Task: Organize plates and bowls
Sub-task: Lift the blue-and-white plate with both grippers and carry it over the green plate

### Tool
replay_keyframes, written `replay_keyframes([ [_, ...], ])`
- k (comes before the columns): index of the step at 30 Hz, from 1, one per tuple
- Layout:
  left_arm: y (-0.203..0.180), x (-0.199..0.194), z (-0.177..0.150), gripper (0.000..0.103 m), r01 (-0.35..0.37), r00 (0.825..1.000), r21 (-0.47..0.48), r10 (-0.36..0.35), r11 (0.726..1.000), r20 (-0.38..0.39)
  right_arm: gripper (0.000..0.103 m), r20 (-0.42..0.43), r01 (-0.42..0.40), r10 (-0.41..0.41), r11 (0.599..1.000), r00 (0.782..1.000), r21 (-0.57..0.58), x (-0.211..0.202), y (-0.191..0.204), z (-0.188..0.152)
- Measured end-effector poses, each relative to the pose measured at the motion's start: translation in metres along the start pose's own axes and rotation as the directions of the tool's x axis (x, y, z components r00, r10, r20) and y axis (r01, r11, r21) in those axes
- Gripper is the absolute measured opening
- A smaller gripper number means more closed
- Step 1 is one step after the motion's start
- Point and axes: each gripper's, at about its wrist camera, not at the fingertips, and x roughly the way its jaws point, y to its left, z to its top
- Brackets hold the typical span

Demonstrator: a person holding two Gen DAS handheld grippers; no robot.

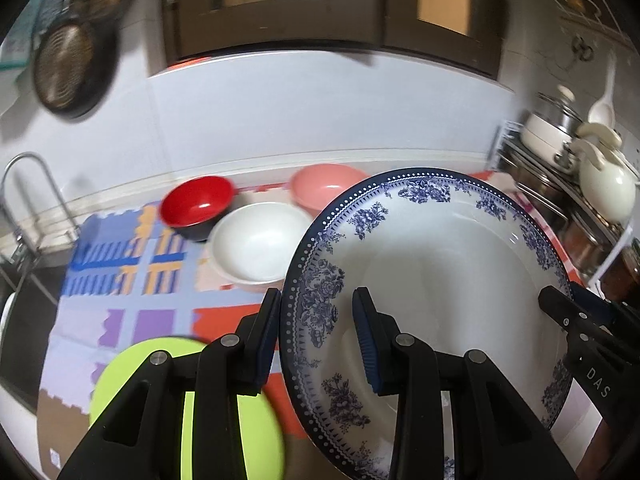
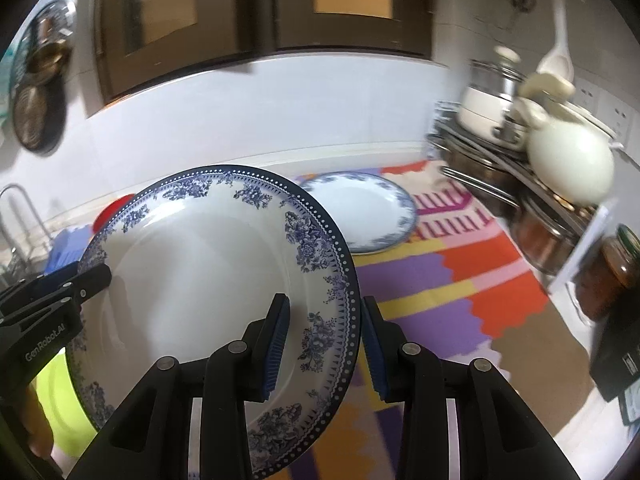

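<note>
A kitchen table [image 2: 460,280] under a bright patchwork mat carries three bowls [image 1: 256,240] at the back and a second plate [image 2: 360,212] to the right. Both my left gripper [image 1: 316,336] and right gripper [image 2: 324,344] straddle opposite rims of the plate [image 1: 432,280], tilted above the mat (whether they truly pinch it, I cannot tell). I judge this the carrying step; next it should go level onto the second plate.

white tiled wall [image 1: 300,120], dark cabinets [image 1: 320,8]

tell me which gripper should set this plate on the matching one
Right. The right gripper straddles the held plate rim nearest the second plate; the left gripper is farther.
</note>
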Motion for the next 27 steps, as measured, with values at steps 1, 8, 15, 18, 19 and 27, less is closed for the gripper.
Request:
replay_keyframes([
  [1, 0.007, -0.002, -0.002, 0.036, -0.009, 1.0, -0.011, 0.009, 1.0, 0.0, 0.037, 0.002, -0.012, 0.012, 1.0, 1.0, -0.012, 0.0, 0.008, 0.0],
  [8, 0.05, -0.018, -0.016, 0.036, -0.069, 0.998, -0.082, 0.069, 0.994, -0.006, 0.037, 0.001, -0.082, 0.082, 0.993, 0.997, -0.09, -0.004, 0.055, -0.001],
  [15, 0.088, -0.028, -0.03, 0.036, -0.113, 0.994, -0.125, 0.111, 0.986, -0.024, 0.037, -0.012, -0.122, 0.122, 0.983, 0.992, -0.135, -0.006, 0.095, -0.007],
  [18, 0.102, -0.032, -0.037, 0.036, -0.134, 0.991, -0.136, 0.13, 0.982, -0.036, 0.037, -0.024, -0.143, 0.141, 0.978, 0.99, -0.149, -0.005, 0.109, -0.011],
  [19, 0.107, -0.034, -0.039, 0.036, -0.142, 0.99, -0.139, 0.137, 0.98, -0.039, 0.037, -0.032, -0.154, 0.15, 0.977, 0.988, -0.151, -0.005, 0.115, -0.012],
  [27, 0.144, -0.046, -0.056, 0.036, -0.207, 0.978, -0.177, 0.197, 0.962, -0.07, 0.037, -0.063, -0.217, 0.208, 0.957, 0.976, -0.193, -0.005, 0.153, -0.022],
])
